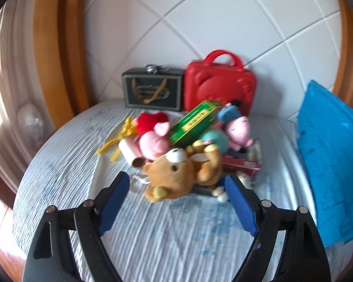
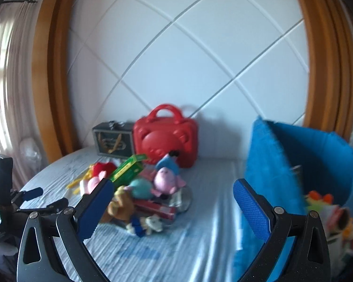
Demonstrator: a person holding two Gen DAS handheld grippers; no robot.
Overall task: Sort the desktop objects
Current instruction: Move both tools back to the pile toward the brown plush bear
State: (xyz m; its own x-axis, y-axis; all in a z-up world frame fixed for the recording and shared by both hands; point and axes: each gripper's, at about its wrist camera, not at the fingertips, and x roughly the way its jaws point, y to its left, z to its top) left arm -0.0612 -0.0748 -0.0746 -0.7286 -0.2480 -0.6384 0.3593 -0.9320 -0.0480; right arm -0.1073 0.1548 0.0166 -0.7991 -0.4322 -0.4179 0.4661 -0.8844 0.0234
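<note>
Just beyond my left gripper (image 1: 177,184), whose jaws stand wide apart with nothing between them, lies the brown teddy bear (image 1: 183,174) at the near edge of the toy pile. A green box (image 1: 195,123) leans across two pink pig plushes behind it. My right gripper (image 2: 173,192) is spread wide too, empty. A red case (image 2: 166,138) stands far against the wall; a blue fabric bin (image 2: 294,162) sits right on the striped tabletop (image 1: 153,235).
</note>
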